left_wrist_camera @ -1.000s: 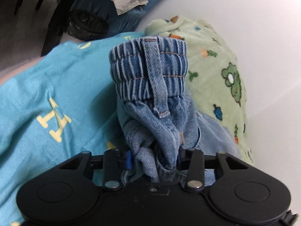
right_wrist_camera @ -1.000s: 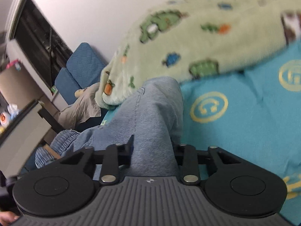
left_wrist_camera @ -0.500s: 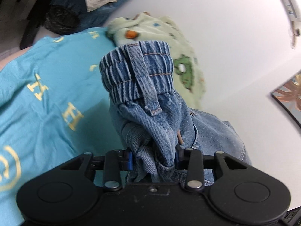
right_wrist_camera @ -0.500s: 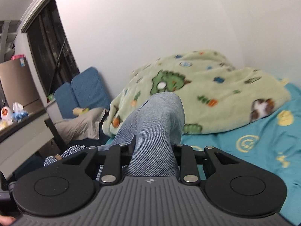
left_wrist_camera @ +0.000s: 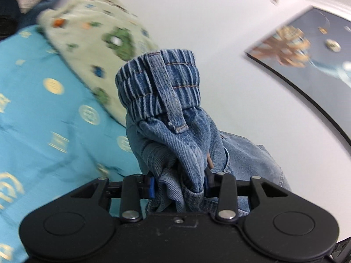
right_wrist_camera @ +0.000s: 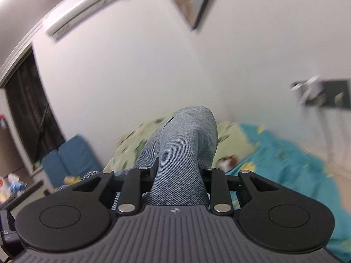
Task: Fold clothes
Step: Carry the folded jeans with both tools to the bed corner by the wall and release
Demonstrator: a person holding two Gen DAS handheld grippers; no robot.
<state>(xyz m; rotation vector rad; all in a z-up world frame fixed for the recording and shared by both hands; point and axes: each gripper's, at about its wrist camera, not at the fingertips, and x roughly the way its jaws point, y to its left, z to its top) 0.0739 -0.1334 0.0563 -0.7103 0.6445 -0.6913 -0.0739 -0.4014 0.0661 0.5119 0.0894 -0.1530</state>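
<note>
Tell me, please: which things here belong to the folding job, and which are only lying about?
Job: jeans, clamped by the left gripper and the right gripper.

Lying about: green blanket, teal sheet, wall picture, blue cushions, air conditioner.

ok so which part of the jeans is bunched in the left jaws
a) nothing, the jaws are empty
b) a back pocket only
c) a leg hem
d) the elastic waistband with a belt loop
d: the left gripper is shut on the jeans, with the ribbed waistband and belt loop sticking up above it.
</note>
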